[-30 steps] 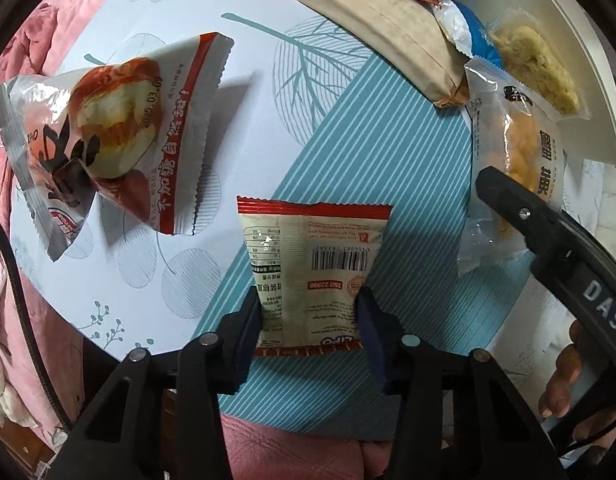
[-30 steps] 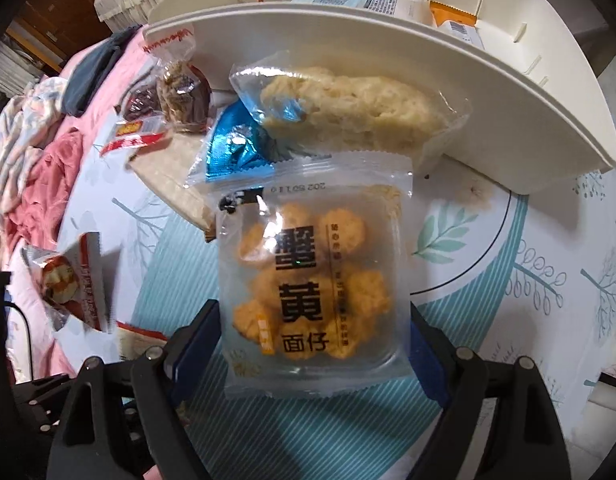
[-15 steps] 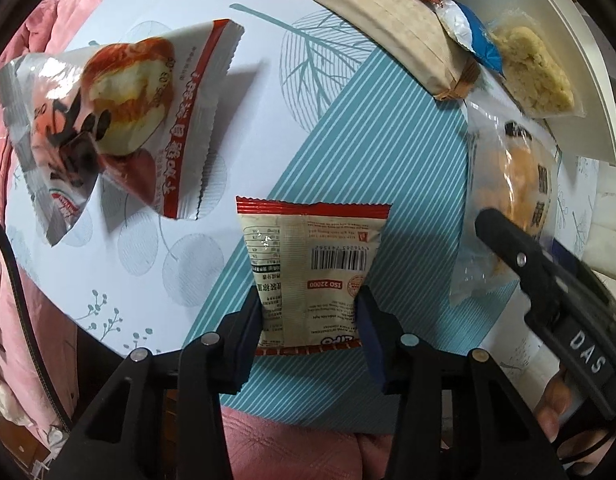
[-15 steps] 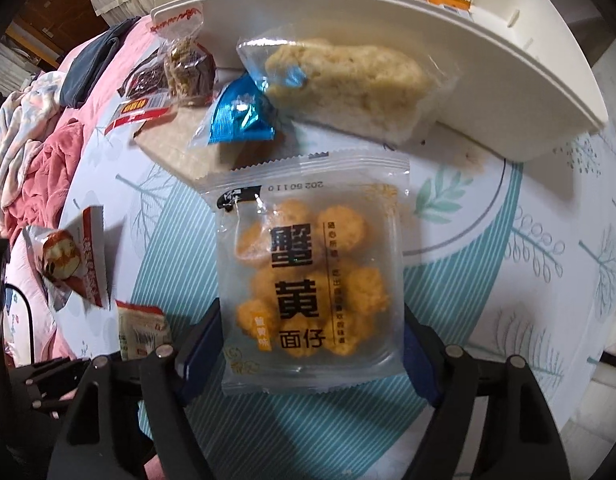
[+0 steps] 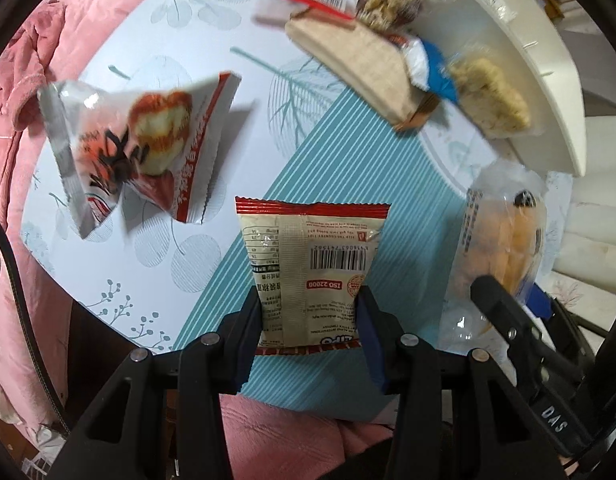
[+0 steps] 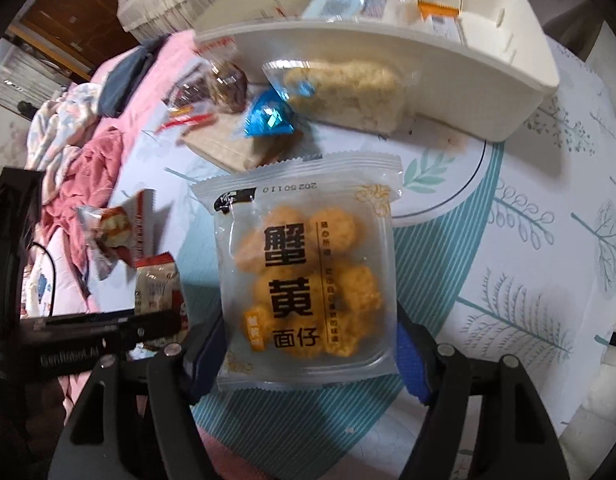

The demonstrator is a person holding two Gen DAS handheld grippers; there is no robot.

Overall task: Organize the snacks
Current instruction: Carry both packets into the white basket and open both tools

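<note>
Two handheld grippers hover over a round table (image 5: 155,92) covered in a white and teal leaf-print cloth. The left gripper (image 5: 311,322) is clamped on the lower part of a small beige packet (image 5: 314,256) with red edges and a barcode, its fingers pressing both side edges; the packet points away from the camera and hangs above the teal striped patch. Compared with a second ago, more of the table shows around it and the snacks below look smaller, so the packet is now lifted higher. The right gripper (image 6: 310,346) holds a clear bag (image 6: 305,264) of orange puffs with bold black characters. Its jaws have just been closing, and the blue pads now press the bag's lower corners; a second ago they stood a little clear of its sides. This bag too is raised off the cloth and has drawn back from the white tray (image 6: 388,52), which sits at the table's far edge with a few packets inside. Left on the table are a red and white bun bag (image 5: 135,148), a tan pouch (image 5: 360,60), a small blue packet (image 6: 269,116) and a pale crumbly cake (image 6: 348,92) leaning against the tray wall. Pink bedding (image 5: 19,92) lies beyond the table's left edge.
</note>
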